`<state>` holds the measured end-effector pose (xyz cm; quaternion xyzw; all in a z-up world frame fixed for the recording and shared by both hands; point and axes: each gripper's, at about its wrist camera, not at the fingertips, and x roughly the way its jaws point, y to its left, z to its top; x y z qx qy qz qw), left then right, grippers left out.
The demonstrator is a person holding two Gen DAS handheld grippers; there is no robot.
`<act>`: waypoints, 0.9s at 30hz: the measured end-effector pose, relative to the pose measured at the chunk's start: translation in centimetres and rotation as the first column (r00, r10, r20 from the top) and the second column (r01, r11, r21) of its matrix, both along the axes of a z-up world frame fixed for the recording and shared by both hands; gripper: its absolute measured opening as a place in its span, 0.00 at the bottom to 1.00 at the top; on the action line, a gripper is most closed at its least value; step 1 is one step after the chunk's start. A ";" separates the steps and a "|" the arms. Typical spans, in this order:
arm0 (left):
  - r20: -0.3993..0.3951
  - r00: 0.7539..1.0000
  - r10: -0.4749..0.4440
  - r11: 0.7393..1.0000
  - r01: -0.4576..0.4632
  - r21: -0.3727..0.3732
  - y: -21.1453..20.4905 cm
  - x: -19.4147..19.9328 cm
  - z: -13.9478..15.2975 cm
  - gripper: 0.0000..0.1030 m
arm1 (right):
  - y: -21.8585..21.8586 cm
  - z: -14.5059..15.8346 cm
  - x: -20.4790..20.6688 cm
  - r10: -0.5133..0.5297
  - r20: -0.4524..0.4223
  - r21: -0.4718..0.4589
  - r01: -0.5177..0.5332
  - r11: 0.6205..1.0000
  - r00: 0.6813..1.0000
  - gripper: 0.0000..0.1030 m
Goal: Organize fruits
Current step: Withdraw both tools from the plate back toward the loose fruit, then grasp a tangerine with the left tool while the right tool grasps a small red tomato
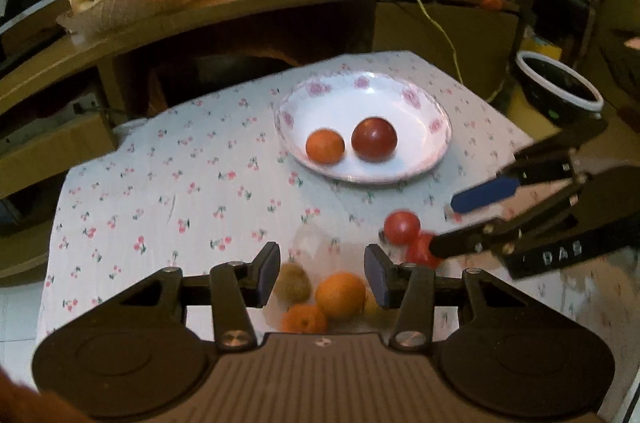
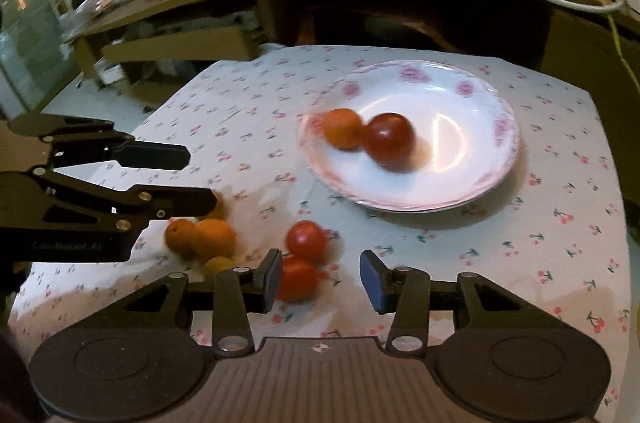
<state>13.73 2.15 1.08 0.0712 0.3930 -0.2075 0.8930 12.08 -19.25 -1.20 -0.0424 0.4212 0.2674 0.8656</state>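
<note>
The fruits under the left tool point(image 1: 322, 273) are blurred: an orange point(image 1: 340, 295), a small mandarin point(image 1: 304, 319) and something brown, maybe a kiwi point(image 1: 292, 282). Both tools are wide and hold nothing. The right tool point(image 2: 318, 281) hangs over two red tomatoes point(image 2: 306, 241). At twelve o'clock, the plate point(image 2: 472, 127) on the desk point(image 2: 248, 127) carries two fruits.

Two fruits point(image 1: 351, 145) on floral plate point(image 1: 416, 95)

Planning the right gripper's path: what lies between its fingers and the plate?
Right wrist view: only bare cherry-print tablecloth between right gripper and plate.
</note>
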 end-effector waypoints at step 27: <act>-0.113 0.992 -0.057 0.995 0.066 0.074 0.7 -0.6 -4.0 0.50 | 1.7 -1.8 0.0 0.056 -0.058 -0.092 -0.061 0.994 0.997 0.38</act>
